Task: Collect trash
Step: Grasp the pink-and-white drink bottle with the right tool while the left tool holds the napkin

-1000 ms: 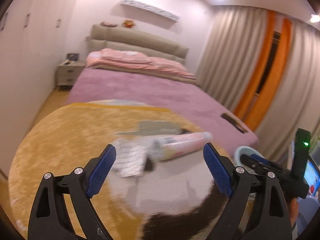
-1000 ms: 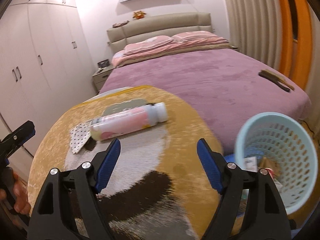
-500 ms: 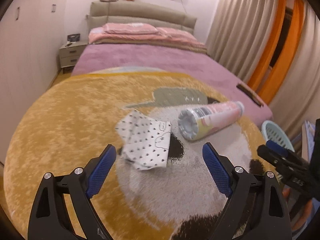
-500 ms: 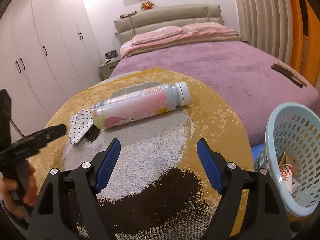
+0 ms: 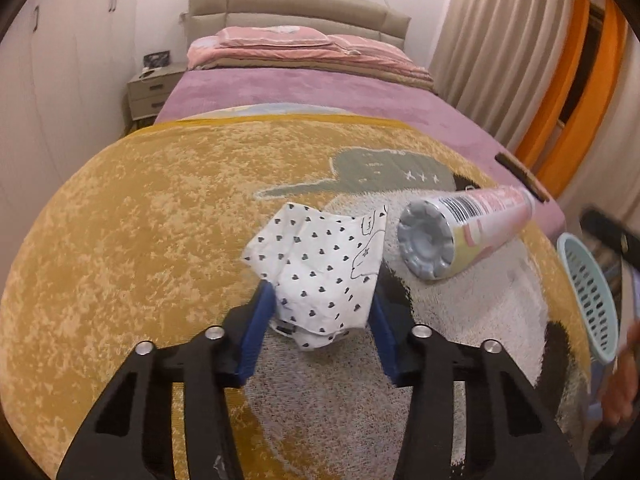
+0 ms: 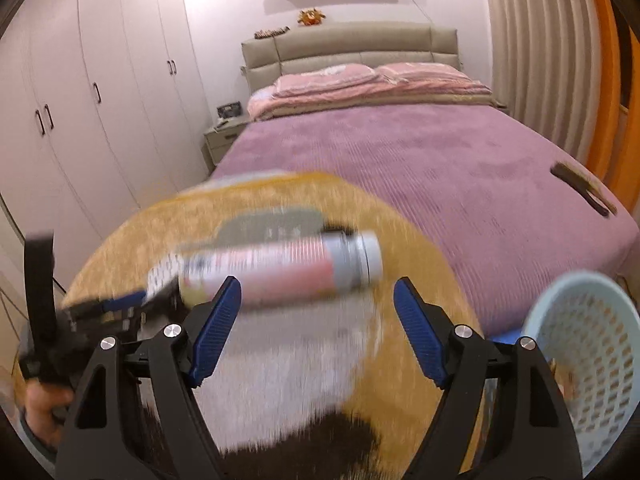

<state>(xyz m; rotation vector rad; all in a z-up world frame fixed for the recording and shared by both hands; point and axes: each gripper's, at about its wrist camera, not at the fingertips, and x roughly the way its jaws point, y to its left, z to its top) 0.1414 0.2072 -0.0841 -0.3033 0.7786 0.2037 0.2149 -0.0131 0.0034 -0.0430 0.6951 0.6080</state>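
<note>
step in hand: picking up the crumpled paper (image 5: 320, 268), a white scrap printed with small dark hearts, lying on the round yellow rug (image 5: 132, 220).
left gripper (image 5: 322, 322): clenched on the near end of the crumpled paper, a blue pad pressed against each side; the paper seems to rest on the rug, not lifted yet.
right gripper (image 6: 318, 328): released, jaws wide apart and holding nothing, hovering near the bottle (image 6: 280, 272); this view is blurred.
bottle position: the pink and white bottle (image 5: 464, 232) lies on its side just right of the paper, grey base toward the left camera, cap pointing to the far right.
basket: a pale blue perforated basket (image 6: 584, 364) stands off the rug's right edge, near the foot of the purple bed (image 6: 420, 172).
next move, as a judgement: lift the paper clear and carry it right, over the bottle, to the basket; the bottle looks like the right gripper's target.
writing: a barcode shows on the bottle near its base; no brand name can be read. the paper carries a small line doodle, with no legible words.
</note>
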